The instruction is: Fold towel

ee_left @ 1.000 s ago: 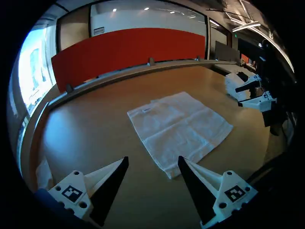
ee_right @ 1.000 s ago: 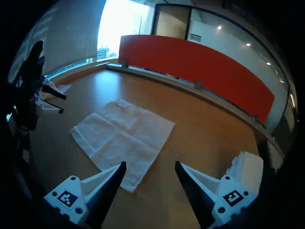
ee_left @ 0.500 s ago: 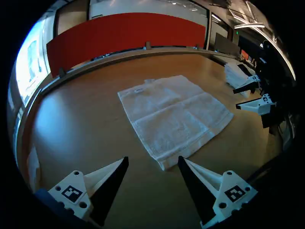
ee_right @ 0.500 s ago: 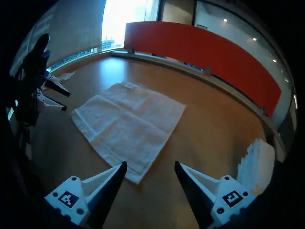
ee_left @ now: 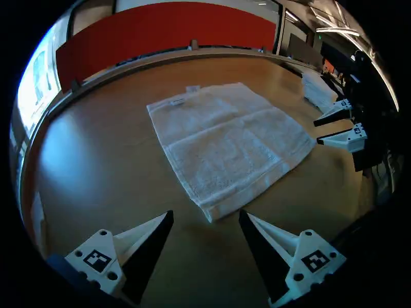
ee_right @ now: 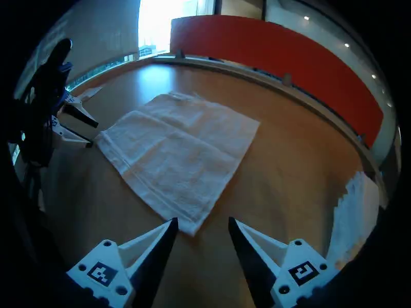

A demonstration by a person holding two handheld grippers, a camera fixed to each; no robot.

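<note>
White towel [ee_right: 180, 149] lies flat; right hand-held gripper [ee_right: 202, 220] seemingly at corner.

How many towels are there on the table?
1 lying open: the white towel in the middle of the table. A folded white pile near the table's edge may hold more towels; they cannot be counted from here.

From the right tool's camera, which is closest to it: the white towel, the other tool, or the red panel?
1. The white towel: its near corner lies just ahead of the right gripper.
2. The left gripper: far left, by the towel's other corner.
3. The red panel: farthest, at the back.
</note>
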